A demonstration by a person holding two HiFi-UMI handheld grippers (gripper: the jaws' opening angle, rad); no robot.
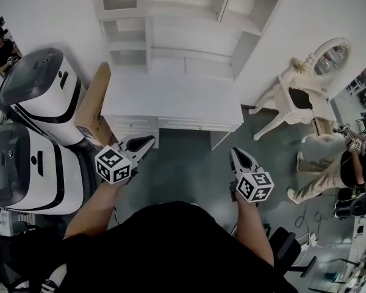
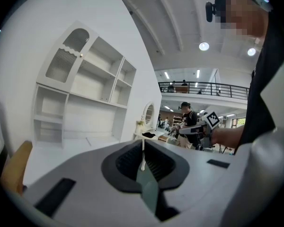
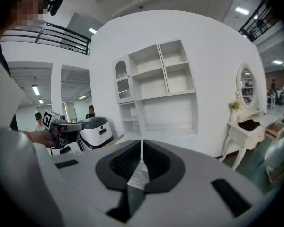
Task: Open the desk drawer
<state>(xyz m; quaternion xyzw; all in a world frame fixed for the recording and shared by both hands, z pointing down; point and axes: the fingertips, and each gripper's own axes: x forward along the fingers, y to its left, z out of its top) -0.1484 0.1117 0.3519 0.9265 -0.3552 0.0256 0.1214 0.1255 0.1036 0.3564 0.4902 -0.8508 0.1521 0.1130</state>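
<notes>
Closest to me, my left gripper (image 1: 145, 143) and right gripper (image 1: 238, 156) both have their jaws pressed fully together, with nothing between them. Ahead of both and not yet touched, the shallow white desk drawer (image 1: 198, 125) sits closed under the front edge of the white flat-topped desk (image 1: 171, 96), its length running side to side across my reach. The left gripper looks slightly nearer that front.

Two white-and-black machines (image 1: 39, 90) stand at the left, a cardboard box (image 1: 93, 105) just beside them. At the right, a white dressing table (image 1: 285, 85) carries an oval mirror (image 1: 331, 58).
</notes>
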